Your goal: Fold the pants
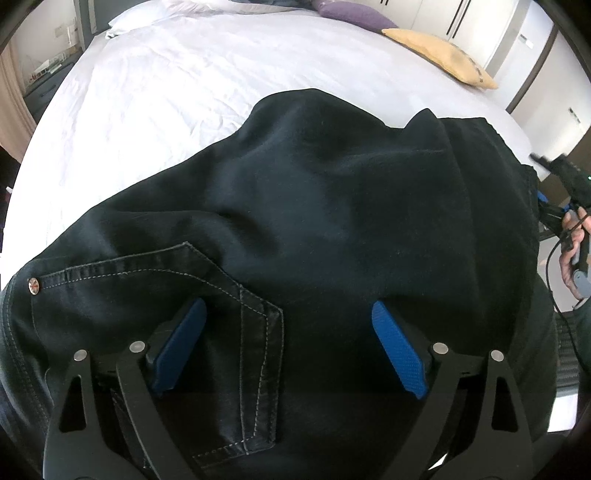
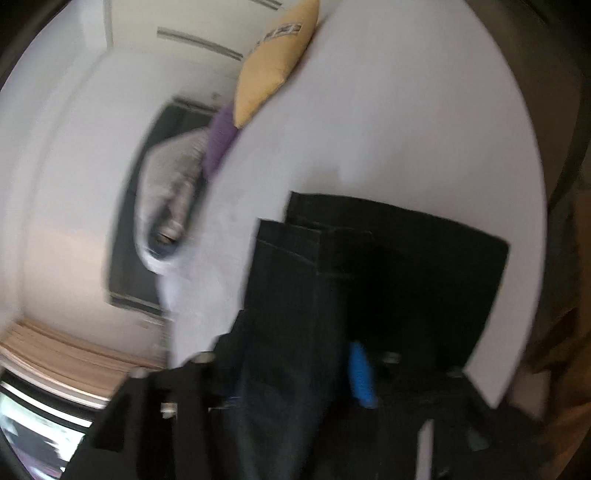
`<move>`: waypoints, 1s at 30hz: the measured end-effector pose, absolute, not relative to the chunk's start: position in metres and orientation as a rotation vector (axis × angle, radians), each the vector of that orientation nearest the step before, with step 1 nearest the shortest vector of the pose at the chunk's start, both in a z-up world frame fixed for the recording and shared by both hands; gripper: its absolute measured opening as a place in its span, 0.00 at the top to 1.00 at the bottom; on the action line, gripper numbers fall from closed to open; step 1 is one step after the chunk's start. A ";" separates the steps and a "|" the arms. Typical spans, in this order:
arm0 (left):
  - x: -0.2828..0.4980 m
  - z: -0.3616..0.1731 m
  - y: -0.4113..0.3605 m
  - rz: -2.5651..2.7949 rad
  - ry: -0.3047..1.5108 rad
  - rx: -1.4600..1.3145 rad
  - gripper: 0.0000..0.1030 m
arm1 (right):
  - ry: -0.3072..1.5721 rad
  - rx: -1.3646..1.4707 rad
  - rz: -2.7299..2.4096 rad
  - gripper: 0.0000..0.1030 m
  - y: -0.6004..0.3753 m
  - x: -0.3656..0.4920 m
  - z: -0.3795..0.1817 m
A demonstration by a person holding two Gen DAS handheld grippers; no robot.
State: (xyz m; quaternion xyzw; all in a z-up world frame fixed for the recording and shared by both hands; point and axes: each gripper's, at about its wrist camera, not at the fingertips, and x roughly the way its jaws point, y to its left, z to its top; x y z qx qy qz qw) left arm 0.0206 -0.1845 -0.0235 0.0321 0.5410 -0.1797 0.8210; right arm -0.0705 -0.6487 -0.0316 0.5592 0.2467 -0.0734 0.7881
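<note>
Blue ribbed pads of left gripper (image 1: 288,343) sit wide apart, hovering over dark denim pants (image 1: 314,206), nothing pinched; back pocket stitching and a rivet lie between and left of the jaws. Pants bunched in a soft mound on white sheeted bed (image 1: 166,110), lots of bare sheet beyond, yellow pillow (image 1: 443,55) and purple pillow (image 1: 351,13) at far edge. Right gripper (image 2: 291,373) view blurred, jaws partly open, denim fold between them, grip unclear
</note>
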 end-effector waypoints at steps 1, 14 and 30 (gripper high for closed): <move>0.022 -0.024 -0.186 -0.380 1.154 0.069 0.11 | 0.518 1.207 -0.159 0.33 -0.651 -0.070 -0.030; 0.022 -0.030 -0.199 -0.364 1.154 0.091 0.08 | 0.668 1.040 -0.299 0.92 -0.653 -0.065 -0.028; 0.022 -0.027 -0.193 -0.360 1.152 0.067 0.08 | 0.482 1.113 -0.308 0.95 -0.656 -0.111 -0.021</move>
